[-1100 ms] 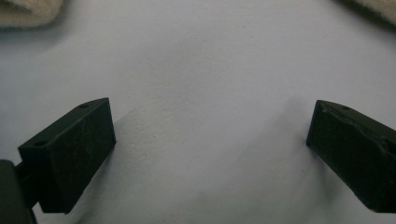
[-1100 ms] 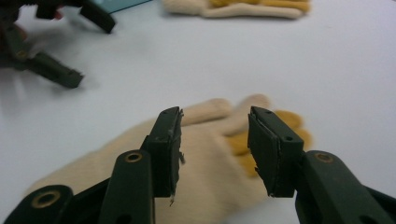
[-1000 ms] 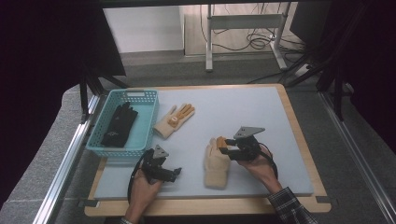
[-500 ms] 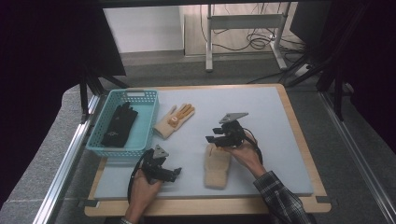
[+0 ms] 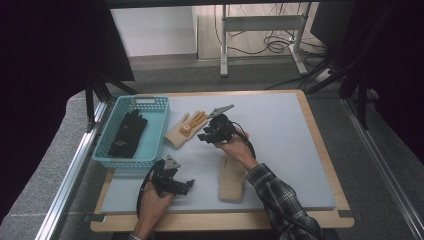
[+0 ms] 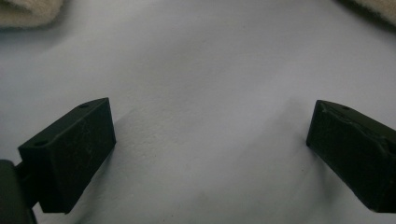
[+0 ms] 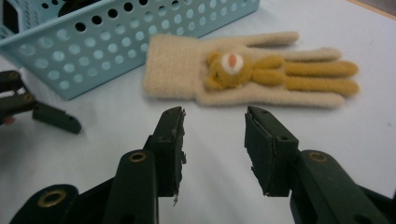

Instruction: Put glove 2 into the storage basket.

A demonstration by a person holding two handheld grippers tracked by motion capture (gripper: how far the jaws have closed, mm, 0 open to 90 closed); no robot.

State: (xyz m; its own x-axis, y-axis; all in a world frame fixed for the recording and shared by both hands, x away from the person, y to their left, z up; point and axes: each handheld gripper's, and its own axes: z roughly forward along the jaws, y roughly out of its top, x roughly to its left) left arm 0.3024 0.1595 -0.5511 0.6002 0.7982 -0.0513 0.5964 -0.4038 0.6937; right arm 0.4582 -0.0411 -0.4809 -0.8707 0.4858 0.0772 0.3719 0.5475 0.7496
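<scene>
The bear glove [image 7: 243, 72], a cream knitted glove with an orange-brown bear stitched on its back, is lying flat on the pale mat [image 5: 280, 130], just right of centre in the upper half of the right gripper view and a little left of centre in the high view [image 5: 186, 129]. Its long axis is running across the right gripper view, cuff at the left near the basket, fingers pointing right; in the high view it is slanting from lower left up to upper right. The right gripper [image 7: 212, 142] is hovering just short of the glove's near long edge, its jaws standing partly apart with nothing between them; they have just been closing a little. So the glove is lying straight ahead of that tool, broadside on, and the right hand is much the nearer one. In the high view the right gripper [image 5: 209, 134] is sitting just beside the glove's fingers.

The left gripper [image 5: 184, 186] is resting low at the lower left of the mat, jaws spread wide and empty over bare mat.

A second cream glove [image 5: 232, 177] is lying below the right hand, partly covered by the checked sleeve [image 5: 280, 200]. The blue basket [image 5: 150, 145], at the left, is holding a black glove [image 5: 127, 132], cut off at the upper left of the right gripper view.
</scene>
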